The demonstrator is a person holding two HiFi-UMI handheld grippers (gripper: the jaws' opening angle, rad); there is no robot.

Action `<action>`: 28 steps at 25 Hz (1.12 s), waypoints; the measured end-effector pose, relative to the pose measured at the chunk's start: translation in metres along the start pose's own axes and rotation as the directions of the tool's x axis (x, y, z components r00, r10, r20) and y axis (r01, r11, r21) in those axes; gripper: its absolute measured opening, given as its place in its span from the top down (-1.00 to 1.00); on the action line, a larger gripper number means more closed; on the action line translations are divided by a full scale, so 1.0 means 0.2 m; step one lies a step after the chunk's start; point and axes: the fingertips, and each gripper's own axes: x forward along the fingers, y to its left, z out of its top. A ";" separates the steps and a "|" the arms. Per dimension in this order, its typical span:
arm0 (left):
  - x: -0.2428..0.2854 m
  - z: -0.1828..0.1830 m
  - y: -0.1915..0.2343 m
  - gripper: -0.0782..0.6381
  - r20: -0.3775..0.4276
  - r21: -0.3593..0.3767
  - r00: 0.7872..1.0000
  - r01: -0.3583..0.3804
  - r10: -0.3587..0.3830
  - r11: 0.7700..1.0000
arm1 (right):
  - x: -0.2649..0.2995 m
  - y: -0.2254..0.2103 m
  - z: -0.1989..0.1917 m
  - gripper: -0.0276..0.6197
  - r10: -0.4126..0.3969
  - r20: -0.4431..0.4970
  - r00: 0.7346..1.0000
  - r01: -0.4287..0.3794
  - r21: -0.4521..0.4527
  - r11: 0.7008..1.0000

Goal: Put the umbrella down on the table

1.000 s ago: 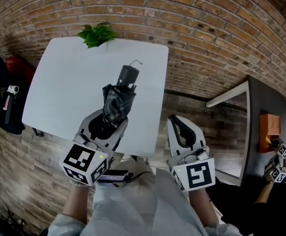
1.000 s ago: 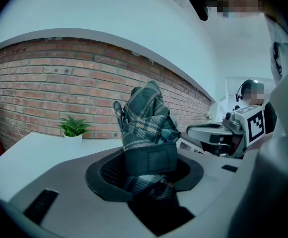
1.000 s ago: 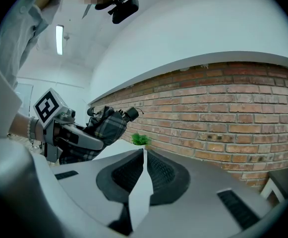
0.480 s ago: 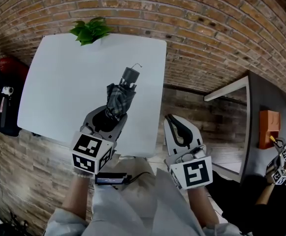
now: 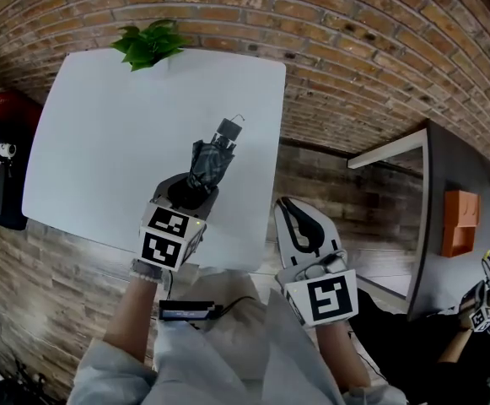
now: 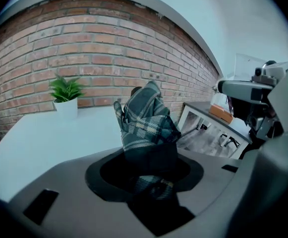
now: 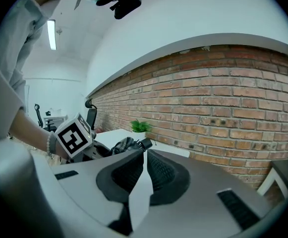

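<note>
A folded dark plaid umbrella juts from my left gripper, which is shut on its lower end. The black handle with a thin wrist loop points away from me, over the white table. In the left gripper view the plaid fabric fills the space between the jaws. Whether the umbrella touches the tabletop I cannot tell. My right gripper hangs off the table's near right corner, shut and holding nothing. From the right gripper view the umbrella shows beyond the closed pads.
A small potted plant stands at the table's far edge by the brick wall. To the right is a grey desk with an orange box. A black bag hangs at the left. Another person's grippers show at far right.
My left gripper has sunk toward the tabletop with the umbrella and tipped further downward. The right gripper has dropped a little.
</note>
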 end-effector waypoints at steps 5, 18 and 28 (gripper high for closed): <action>0.13 -0.09 0.04 0.20 -0.074 0.010 0.997 -0.012 0.013 1.000 | 0.01 0.00 -0.05 0.75 0.000 -0.021 1.000 0.000 0.009 1.000; 0.34 -0.28 0.11 0.20 -0.241 0.025 0.970 -0.021 0.026 0.999 | 0.06 -0.01 -0.10 0.75 -0.004 -0.025 1.000 0.005 0.024 1.000; 0.39 -0.32 0.11 0.10 -0.315 0.007 0.949 -0.002 0.004 1.000 | 0.06 0.01 -0.12 0.75 0.000 -0.032 0.999 0.001 0.028 1.000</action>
